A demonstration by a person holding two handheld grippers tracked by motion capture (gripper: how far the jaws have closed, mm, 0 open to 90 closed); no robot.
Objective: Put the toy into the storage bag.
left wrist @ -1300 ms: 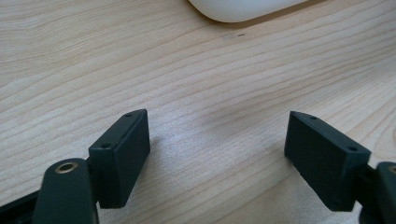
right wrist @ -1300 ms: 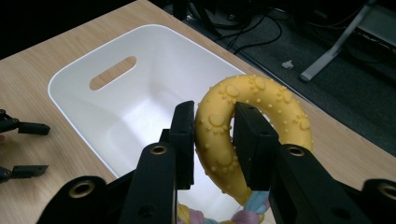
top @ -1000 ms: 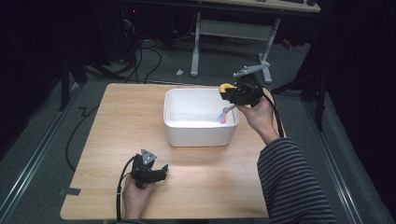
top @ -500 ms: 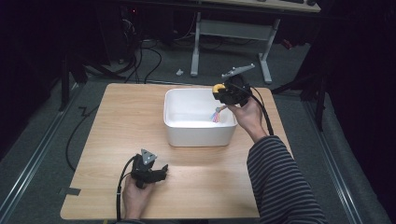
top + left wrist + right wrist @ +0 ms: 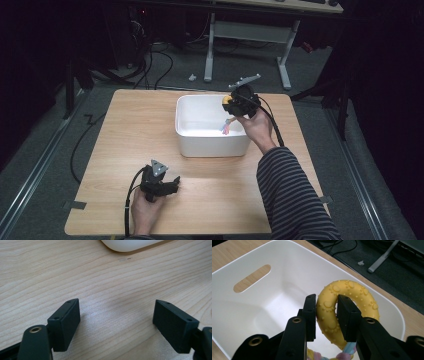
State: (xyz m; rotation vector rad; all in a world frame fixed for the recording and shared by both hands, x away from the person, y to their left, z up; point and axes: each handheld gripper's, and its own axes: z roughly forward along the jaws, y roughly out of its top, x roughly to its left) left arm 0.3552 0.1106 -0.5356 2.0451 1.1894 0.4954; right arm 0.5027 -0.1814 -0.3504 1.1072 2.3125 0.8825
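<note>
A yellow rubber ring toy (image 5: 332, 312) with raised paw prints and a pastel rope tail (image 5: 226, 127) hangs over the white tub (image 5: 187, 120). My right gripper (image 5: 325, 315) is shut on the ring's near side, one jaw through its hole. In the high view this gripper (image 5: 235, 107) sits above the tub's right rim, the rope dangling inside. My left gripper (image 5: 172, 186) rests low on the wooden table (image 5: 125, 130) near the front edge. In its own view the left gripper (image 5: 116, 315) stands open over bare wood, nothing between the jaws.
The tub (image 5: 252, 312) has a slot handle in its wall and a bare floor inside. Its rounded corner (image 5: 130, 245) lies just ahead of the left jaws. Beyond the table's far edge are a desk frame (image 5: 245, 35) and cables on grey floor.
My right gripper has carried the ring toy leftward and down, from beside the tub's right rim to over the tub's inside. The left gripper has stayed put.
</note>
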